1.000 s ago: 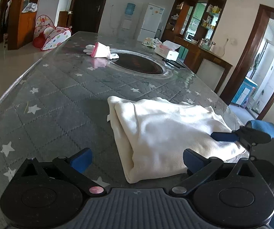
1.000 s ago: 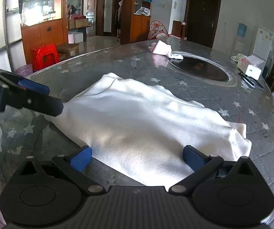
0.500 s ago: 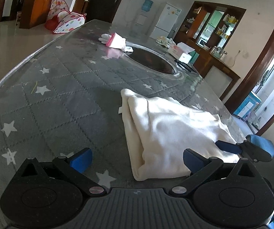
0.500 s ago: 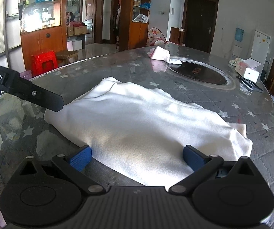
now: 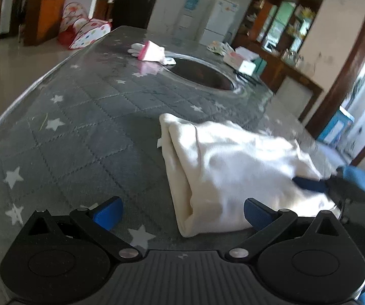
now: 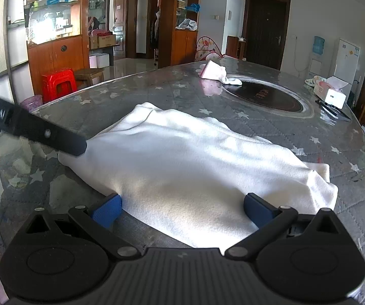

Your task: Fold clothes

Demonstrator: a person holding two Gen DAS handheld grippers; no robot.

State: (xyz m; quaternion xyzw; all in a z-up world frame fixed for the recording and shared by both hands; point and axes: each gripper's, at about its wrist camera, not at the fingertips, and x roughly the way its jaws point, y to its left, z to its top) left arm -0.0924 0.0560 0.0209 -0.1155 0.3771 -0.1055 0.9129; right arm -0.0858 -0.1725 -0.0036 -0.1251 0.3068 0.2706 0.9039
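A folded white garment (image 5: 233, 167) lies on the grey star-patterned table; it also shows in the right wrist view (image 6: 195, 157). My left gripper (image 5: 182, 211) is open and empty, just above the table at the garment's near corner. My right gripper (image 6: 182, 208) is open, its jaws spread over the garment's near edge, nothing pinched. The right gripper's blue-tipped fingers show in the left wrist view (image 5: 334, 180) at the garment's right side. The left gripper's black finger shows in the right wrist view (image 6: 43, 132) at the garment's left corner.
A pink-and-white folded cloth (image 5: 152, 52) lies far back beside a dark round inset (image 5: 200, 72) in the table. A tissue box (image 6: 331, 94) stands at the far right. The table edge (image 5: 17, 101) curves away on the left. A red stool (image 6: 59, 81) stands on the floor.
The left gripper has swung slightly left and moved closer to the garment's near corner. The right gripper has barely moved. The garment lies as before.
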